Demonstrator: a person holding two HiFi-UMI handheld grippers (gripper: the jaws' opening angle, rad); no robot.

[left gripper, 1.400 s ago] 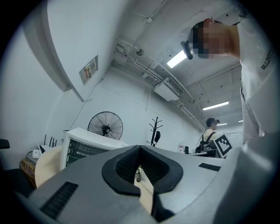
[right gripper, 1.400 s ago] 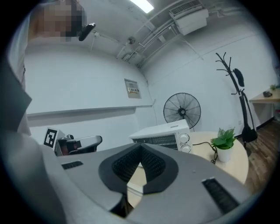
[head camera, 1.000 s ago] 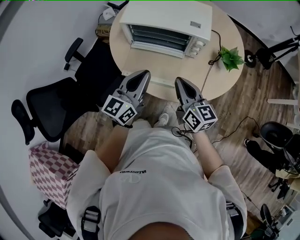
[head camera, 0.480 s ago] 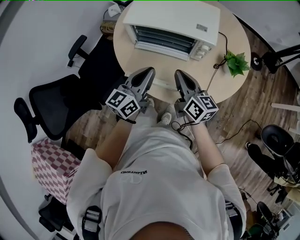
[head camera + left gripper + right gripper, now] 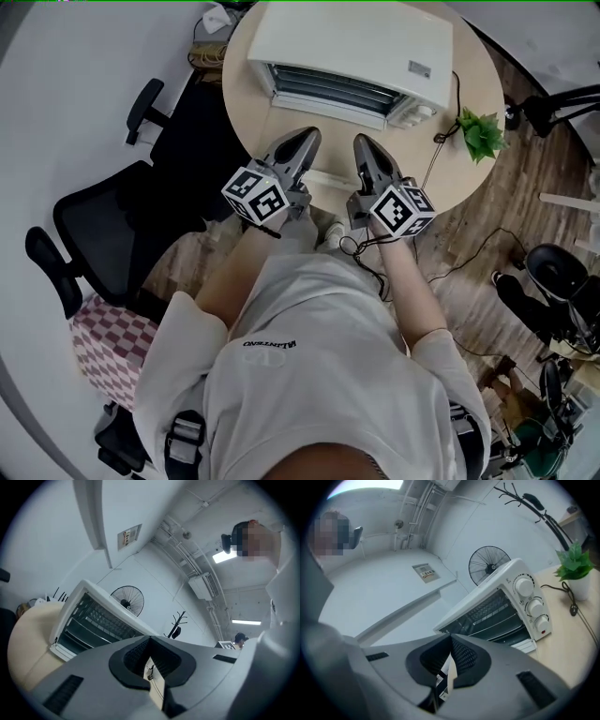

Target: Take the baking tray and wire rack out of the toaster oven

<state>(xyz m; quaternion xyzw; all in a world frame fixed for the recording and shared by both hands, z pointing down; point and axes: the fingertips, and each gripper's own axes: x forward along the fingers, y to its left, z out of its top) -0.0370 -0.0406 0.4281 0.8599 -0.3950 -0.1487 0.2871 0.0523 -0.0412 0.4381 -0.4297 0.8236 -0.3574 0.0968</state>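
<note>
White and boxy, the toaster oven (image 5: 352, 52) sits at the far side of a round, pale wood tabletop (image 5: 253, 112), with its front facing us and its door open. Inside the dark cavity we can make out the thin bars of the wire rack (image 5: 490, 610). Below it is a darker, flatter layer that we take for the baking tray (image 5: 501, 631) (the shadow makes it hard to be sure). Both are inside the oven.

From the head view we look down over a person in a light T-shirt who holds two tools out over the near edge of the tabletop. The left hand-held gripper (image 5: 309, 138) and the right hand-held gripper (image 5: 361, 143) point at the oven side by side, close together but not touching, and both stop short of the oven's front. Each carries a cube with black-and-white square markers. In their own views, each one's jaws are pressed together with nothing between them.

Three round knobs (image 5: 534, 606) run down the oven's right side. To its right a small green potted plant (image 5: 481, 134) stands on the tabletop, beside a dark cable (image 5: 576, 606). A black office chair (image 5: 103, 220) stands on the floor to the left of the tabletop.
</note>
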